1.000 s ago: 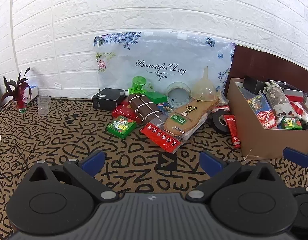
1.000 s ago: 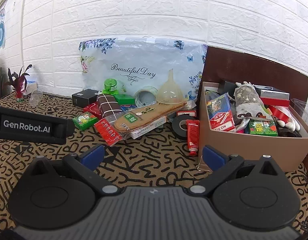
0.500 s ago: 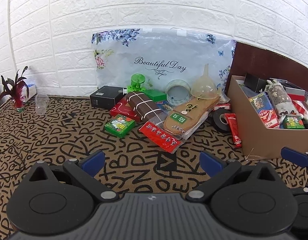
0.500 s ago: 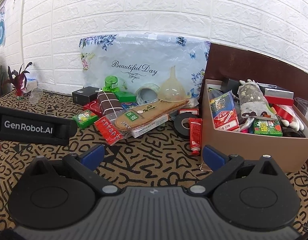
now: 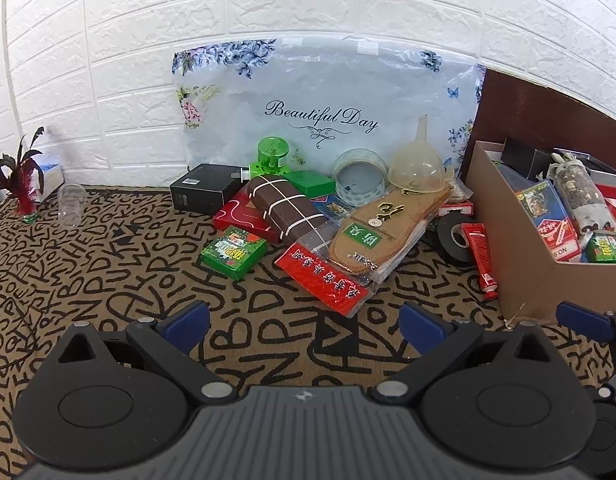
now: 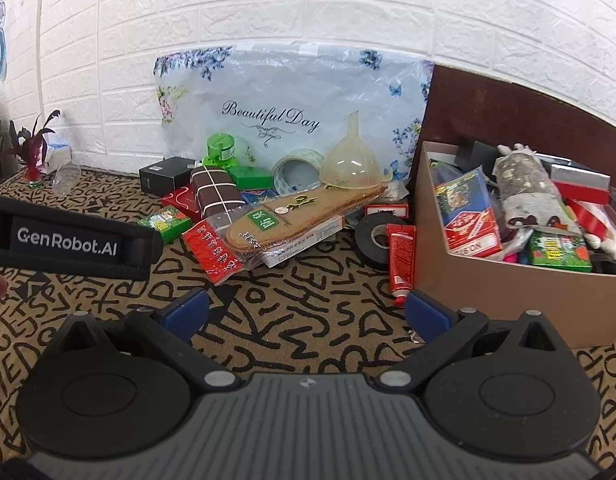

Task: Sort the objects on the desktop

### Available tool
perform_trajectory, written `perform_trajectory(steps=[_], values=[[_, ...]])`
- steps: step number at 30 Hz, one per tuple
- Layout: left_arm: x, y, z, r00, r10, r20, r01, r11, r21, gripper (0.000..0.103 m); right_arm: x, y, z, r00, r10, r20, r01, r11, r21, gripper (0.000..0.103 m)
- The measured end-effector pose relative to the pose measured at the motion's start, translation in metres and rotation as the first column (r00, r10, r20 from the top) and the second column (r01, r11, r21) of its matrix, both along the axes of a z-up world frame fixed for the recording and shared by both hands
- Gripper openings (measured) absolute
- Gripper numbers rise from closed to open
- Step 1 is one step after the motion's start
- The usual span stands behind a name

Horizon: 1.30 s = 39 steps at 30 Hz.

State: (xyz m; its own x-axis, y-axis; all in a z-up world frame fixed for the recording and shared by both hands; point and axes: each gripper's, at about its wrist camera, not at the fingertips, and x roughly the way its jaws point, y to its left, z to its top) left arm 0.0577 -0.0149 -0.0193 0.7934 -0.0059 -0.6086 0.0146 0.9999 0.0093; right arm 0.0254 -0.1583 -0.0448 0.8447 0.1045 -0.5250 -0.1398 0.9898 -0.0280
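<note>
A pile of loose objects lies on the patterned tablecloth: a green box (image 5: 233,253), a brown checked bar (image 5: 286,205), a packaged insole (image 5: 382,224), a red packet (image 5: 322,278), a black tape roll (image 5: 454,237), a red tube (image 5: 481,254), a clear funnel (image 5: 417,164). A cardboard box (image 6: 508,280) at the right holds several items. My left gripper (image 5: 304,322) is open and empty, short of the pile. My right gripper (image 6: 306,310) is open and empty, near the red tube (image 6: 400,262) and the box's front corner.
A floral "Beautiful Day" bag (image 5: 324,112) leans on the white brick wall behind the pile. A clear cup (image 5: 71,204) and a red plant (image 5: 22,184) stand far left. The left gripper's strap (image 6: 68,240) crosses the right wrist view's left side.
Both grippers have eased forward toward the pile and the box, which look slightly larger. Both stay open and empty.
</note>
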Motion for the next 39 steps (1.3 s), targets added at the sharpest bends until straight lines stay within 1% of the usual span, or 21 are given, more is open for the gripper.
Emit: perform_trajectory(steps=[6, 8, 11, 15, 17, 19, 20, 22, 24, 26, 27, 28, 29, 30, 31, 32, 33, 36, 37, 38, 39], values=[[0.027, 0.001, -0.011, 0.999, -0.002, -0.04, 0.002, 1.0, -0.001, 0.103, 0.026, 0.004, -0.01, 0.999, 0.027, -0.032, -0.027, 1.0, 0.001, 0.101], [0.036, 0.004, -0.015, 0.999, -0.019, -0.044, 0.018, 0.999, -0.028, 0.102, 0.034, 0.005, -0.013, 0.999, 0.041, -0.027, -0.041, 0.999, 0.008, 0.101], [0.055, 0.01, -0.018, 0.998, -0.058, -0.026, 0.056, 0.995, -0.084, 0.102, 0.05, 0.008, -0.018, 0.997, 0.079, -0.015, -0.078, 0.997, 0.021, 0.101], [0.089, 0.006, -0.022, 0.993, -0.119, 0.004, 0.119, 0.989, -0.087, 0.101, 0.078, 0.013, -0.025, 0.994, 0.111, -0.014, -0.111, 0.993, 0.032, 0.101], [0.11, 0.001, -0.026, 0.984, -0.178, -0.008, 0.177, 0.98, -0.09, 0.095, 0.093, 0.016, -0.029, 0.991, 0.13, -0.014, -0.129, 0.991, 0.047, 0.101], [0.134, -0.005, -0.031, 0.974, -0.224, -0.036, 0.22, 0.97, -0.099, 0.091, 0.108, 0.019, -0.034, 0.99, 0.143, -0.018, -0.142, 0.989, 0.052, 0.101], [0.144, -0.008, -0.033, 0.968, -0.247, -0.041, 0.241, 0.965, -0.103, 0.091, 0.115, 0.019, -0.036, 0.99, 0.143, -0.016, -0.142, 0.988, 0.052, 0.101], [0.164, -0.015, -0.038, 0.956, -0.29, -0.048, 0.284, 0.954, -0.097, 0.091, 0.13, 0.02, -0.04, 0.994, 0.111, -0.007, -0.111, 0.993, 0.044, 0.101], [0.185, -0.021, -0.044, 0.943, -0.323, -0.077, 0.315, 0.944, -0.094, 0.088, 0.145, 0.017, -0.044, 0.997, 0.082, -0.005, -0.082, 0.996, 0.044, 0.101], [0.203, -0.023, -0.051, 0.928, -0.352, -0.122, 0.338, 0.934, -0.12, 0.076, 0.16, 0.012, -0.049, 0.997, 0.071, -0.007, -0.07, 0.996, 0.059, 0.101], [0.211, -0.024, -0.056, 0.918, -0.367, -0.148, 0.348, 0.927, -0.142, 0.071, 0.166, 0.01, -0.051, 0.997, 0.072, 0.001, -0.071, 0.995, 0.066, 0.101], [0.218, -0.025, -0.06, 0.91, -0.378, -0.172, 0.351, 0.921, -0.168, 0.063, 0.171, 0.008, -0.053, 0.997, 0.071, 0.008, -0.072, 0.995, 0.069, 0.1], [0.223, -0.026, -0.065, 0.906, -0.379, -0.189, 0.347, 0.92, -0.181, 0.064, 0.176, 0.007, -0.055, 0.997, 0.072, 0.01, -0.073, 0.995, 0.068, 0.1], [0.225, -0.026, -0.067, 0.903, -0.387, -0.185, 0.352, 0.915, -0.196, 0.064, 0.178, 0.006, -0.057, 0.996, 0.083, 0.012, -0.084, 0.994, 0.069, 0.095], [0.224, -0.025, -0.068, 0.902, -0.395, -0.175, 0.359, 0.91, -0.206, 0.063, 0.18, 0.007, -0.059, 0.994, 0.106, 0.009, -0.106, 0.992, 0.069, 0.088], [0.222, -0.026, -0.069, 0.902, -0.393, -0.177, 0.358, 0.912, -0.198, 0.061, 0.181, 0.006, -0.062, 0.992, 0.127, -0.001, -0.127, 0.989, 0.077, 0.071], [0.219, -0.027, -0.069, 0.902, -0.394, -0.173, 0.363, 0.913, -0.189, 0.06, 0.18, 0.006, -0.064, 0.992, 0.126, 0.004, -0.126, 0.989, 0.083, 0.07], [0.205, -0.031, -0.068, 0.897, -0.398, -0.192, 0.374, 0.915, -0.15, 0.051, 0.173, 0.004, -0.066, 0.993, 0.121, 0.002, -0.121, 0.99, 0.077, 0.067], [0.199, -0.031, -0.068, 0.896, -0.394, -0.203, 0.371, 0.917, -0.144, 0.047, 0.17, 0.001, -0.066, 0.993, 0.119, -0.008, -0.117, 0.989, 0.089, 0.065], [0.192, -0.031, -0.068, 0.895, -0.394, -0.211, 0.369, 0.918, -0.147, 0.047, 0.166, -0.002, -0.065, 0.993, 0.117, -0.019, -0.114, 0.988, 0.106, 0.061], [0.186, -0.031, -0.067, 0.895, -0.389, -0.217, 0.361, 0.919, -0.156, 0.046, 0.16, -0.006, -0.063, 0.991, 0.127, -0.033, -0.122, 0.985, 0.122, 0.06]])
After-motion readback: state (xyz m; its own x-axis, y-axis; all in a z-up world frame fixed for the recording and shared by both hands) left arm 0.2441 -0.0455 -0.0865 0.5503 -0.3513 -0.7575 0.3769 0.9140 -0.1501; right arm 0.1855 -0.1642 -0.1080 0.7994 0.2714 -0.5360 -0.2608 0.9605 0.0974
